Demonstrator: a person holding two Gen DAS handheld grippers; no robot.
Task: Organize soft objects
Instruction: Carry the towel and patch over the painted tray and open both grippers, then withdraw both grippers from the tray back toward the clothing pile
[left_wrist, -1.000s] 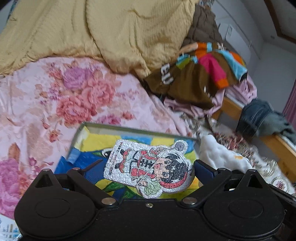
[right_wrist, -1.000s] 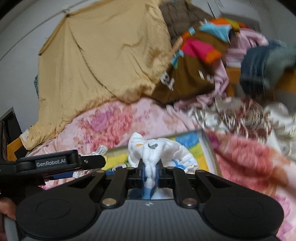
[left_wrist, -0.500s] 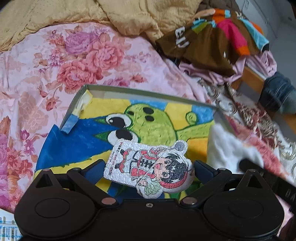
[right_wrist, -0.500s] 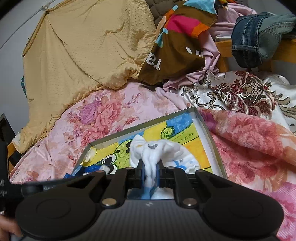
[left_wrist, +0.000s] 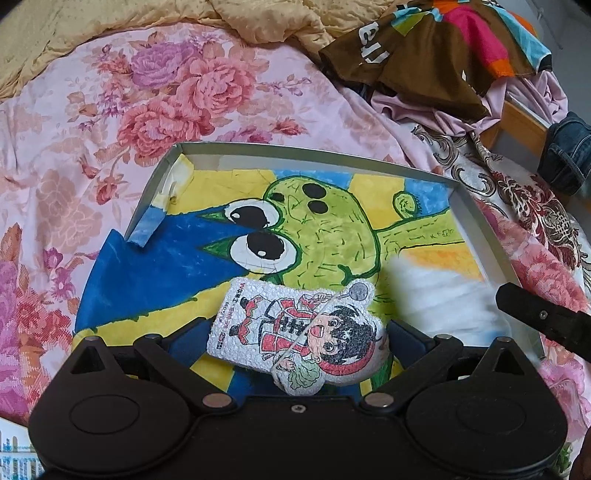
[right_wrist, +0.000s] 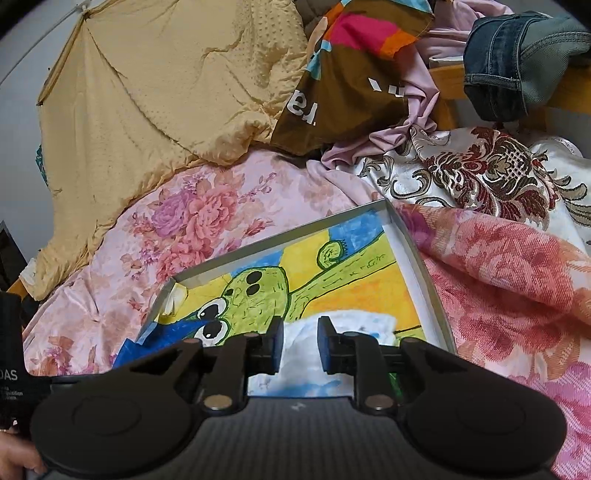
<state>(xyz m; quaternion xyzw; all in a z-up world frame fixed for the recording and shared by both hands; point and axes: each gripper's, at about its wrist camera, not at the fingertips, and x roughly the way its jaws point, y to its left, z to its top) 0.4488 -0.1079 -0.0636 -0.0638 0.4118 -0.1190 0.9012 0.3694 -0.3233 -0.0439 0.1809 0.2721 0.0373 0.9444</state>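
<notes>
While the white soft toy (right_wrist: 303, 343) lies in the tray (right_wrist: 421, 273) at frame bottom w/ right gripper (right_wrist: 301, 345) parted and empty, left gripper (left_wrist: 295, 332) clamps the cartoon pillow (left_wrist: 299, 338) over it, approx. half done.

The shallow grey-walled cardboard tray with the painted green creature (left_wrist: 476, 218) lies on the pink rose-patterned bedspread (left_wrist: 147, 92), and most of its painted floor is bare, especially the far half and the blue left side, so a gripper could come down there freely. The low walls are the only barrier at its edges. In its near right part a soft white cloth (right_wrist: 354, 325) takes up floor space. Beyond the far wall the bedspread stays open until the heaped mustard-yellow quilt (right_wrist: 155, 96) and the brown multicoloured garment (left_wrist: 424, 62). To the right, a red-flowered blanket (right_wrist: 509, 280) crowds against the tray wall.
</notes>
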